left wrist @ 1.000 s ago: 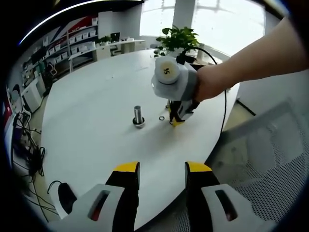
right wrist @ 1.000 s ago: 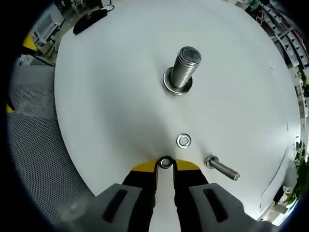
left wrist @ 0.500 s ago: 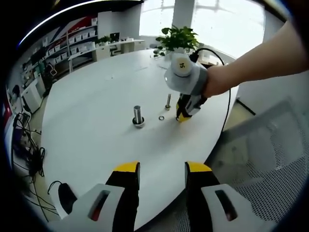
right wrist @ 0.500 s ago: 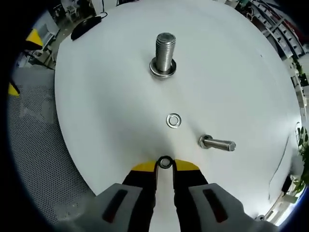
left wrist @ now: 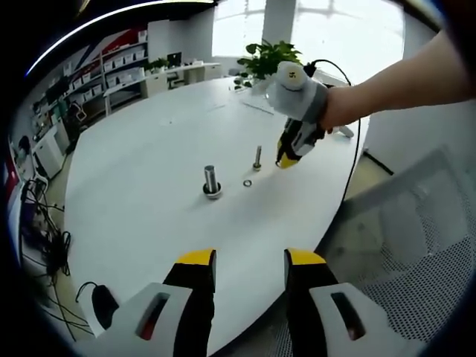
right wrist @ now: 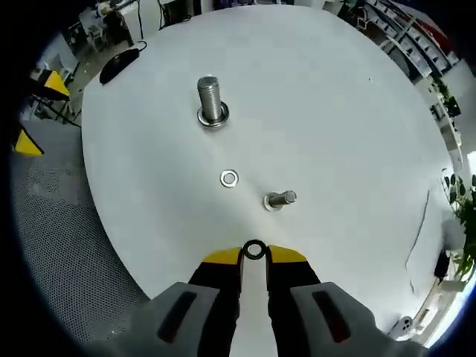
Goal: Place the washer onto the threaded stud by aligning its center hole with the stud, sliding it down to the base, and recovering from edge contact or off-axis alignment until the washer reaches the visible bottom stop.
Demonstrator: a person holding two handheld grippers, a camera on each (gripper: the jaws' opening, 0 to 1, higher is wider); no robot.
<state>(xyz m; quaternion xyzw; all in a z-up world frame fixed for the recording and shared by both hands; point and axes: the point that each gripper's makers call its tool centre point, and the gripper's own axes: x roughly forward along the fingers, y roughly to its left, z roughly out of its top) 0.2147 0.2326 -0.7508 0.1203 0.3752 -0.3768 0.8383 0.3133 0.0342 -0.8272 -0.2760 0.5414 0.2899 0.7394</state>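
Lifted higher and drawn back since a second ago, the right gripper (right wrist: 253,256) now rides well above the table (right wrist: 335,111) with a washer (right wrist: 254,250) pinched on edge between its yellow tips; stud, loose washer and bolt all look smaller and farther off than they did. The held washer is a thin dark ring, its hole open to the camera, gripped by its rim at both sides. The stud (right wrist: 211,99) stands upright on a flat round base, thread showing up its shank, well ahead and to the left of the jaws in the right gripper view. A second washer (right wrist: 229,178) lies flat on the table between stud and gripper, and a smaller bolt (right wrist: 280,200) rests just beside it. In my judgement the carry should bring the ring over the stud's top, turn it level so the hole faces down the axis, then lower; an edge-on approach would likely catch on the thread. The left gripper (left wrist: 249,262) hangs open and empty near the table's edge, well apart from the stud (left wrist: 211,181), with the right gripper (left wrist: 287,159) seen in a person's hand (left wrist: 335,111) beyond.
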